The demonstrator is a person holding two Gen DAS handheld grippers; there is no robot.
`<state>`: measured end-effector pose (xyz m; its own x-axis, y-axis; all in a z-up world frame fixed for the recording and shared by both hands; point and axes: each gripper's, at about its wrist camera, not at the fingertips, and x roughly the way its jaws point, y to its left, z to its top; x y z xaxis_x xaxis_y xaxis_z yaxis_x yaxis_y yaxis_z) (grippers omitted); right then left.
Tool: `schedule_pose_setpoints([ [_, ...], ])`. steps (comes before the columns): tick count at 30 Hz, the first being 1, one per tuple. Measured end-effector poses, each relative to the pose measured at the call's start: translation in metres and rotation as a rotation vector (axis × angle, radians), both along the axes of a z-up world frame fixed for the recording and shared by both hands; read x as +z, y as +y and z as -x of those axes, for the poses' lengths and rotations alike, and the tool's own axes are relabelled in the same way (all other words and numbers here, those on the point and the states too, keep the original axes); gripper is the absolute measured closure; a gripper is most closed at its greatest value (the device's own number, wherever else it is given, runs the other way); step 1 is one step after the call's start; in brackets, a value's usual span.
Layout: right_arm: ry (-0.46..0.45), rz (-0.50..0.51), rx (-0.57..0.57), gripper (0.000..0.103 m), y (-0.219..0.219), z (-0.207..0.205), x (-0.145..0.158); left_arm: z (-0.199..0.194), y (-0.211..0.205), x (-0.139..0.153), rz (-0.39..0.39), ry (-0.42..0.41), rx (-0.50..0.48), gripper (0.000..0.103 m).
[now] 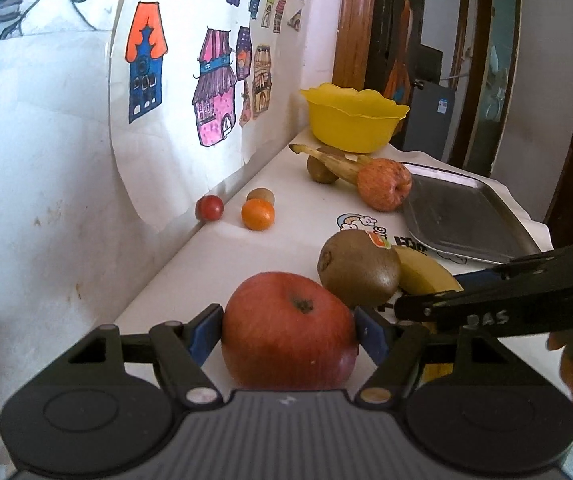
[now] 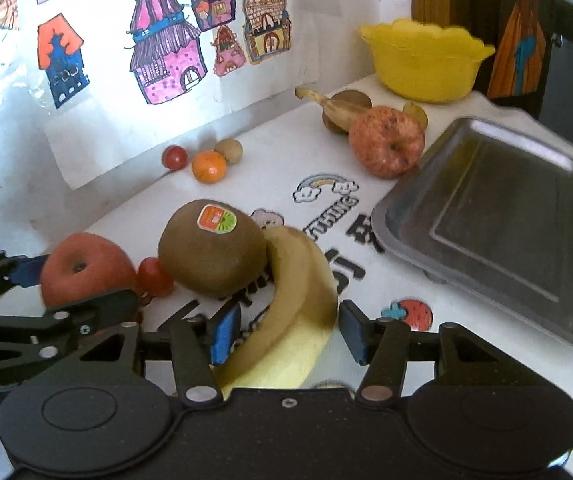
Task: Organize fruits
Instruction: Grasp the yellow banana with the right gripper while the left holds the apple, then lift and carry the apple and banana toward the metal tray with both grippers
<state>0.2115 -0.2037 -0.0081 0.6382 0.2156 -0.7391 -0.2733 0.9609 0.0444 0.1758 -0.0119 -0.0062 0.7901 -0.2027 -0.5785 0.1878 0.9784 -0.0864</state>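
Observation:
My left gripper [image 1: 288, 332] is shut on a red apple [image 1: 286, 356] at the near end of the white table, a blue pad pressed to each side. Just beyond the apple lie a stickered kiwi [image 1: 358, 268] and a yellow banana [image 2: 298, 280]. My right gripper [image 2: 288, 332] is open and straddles the banana, with a thin gap at its right pad. A cherry tomato [image 2: 154, 276] sits between the apple [image 2: 82, 272] and the kiwi [image 2: 210, 252].
A steel tray [image 2: 486, 220] lies at the right and a yellow bowl [image 2: 422, 64] stands at the far end. Near the bowl are a blotchy apple [image 2: 386, 144] and an old banana [image 2: 334, 106]. Three small fruits [image 2: 208, 166] sit by the wall with drawings.

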Motion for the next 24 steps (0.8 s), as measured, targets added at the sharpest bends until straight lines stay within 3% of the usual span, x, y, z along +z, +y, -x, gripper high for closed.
schedule_pose_setpoints([
  [5, -0.047, 0.014, -0.016, 0.041, 0.002, 0.002, -0.005, -0.003, -0.002, -0.003, 0.001, 0.006, 0.000, 0.024],
  [7, -0.061, 0.017, -0.027, 0.035, 0.001, 0.005, -0.007, -0.004, -0.002, -0.007, 0.006, 0.020, 0.004, 0.024],
  [11, -0.097, 0.017, -0.033, 0.035, 0.001, 0.012, -0.009, -0.003, -0.002, -0.011, 0.006, 0.032, 0.026, 0.028],
  [16, -0.114, 0.006, -0.029, 0.053, -0.001, 0.019, -0.008, -0.001, -0.003, -0.011, 0.006, 0.032, 0.036, 0.028],
  [24, -0.126, 0.052, -0.036, 0.063, -0.008, 0.019, -0.007, 0.009, -0.007, -0.011, 0.011, 0.019, 0.038, 0.028],
])
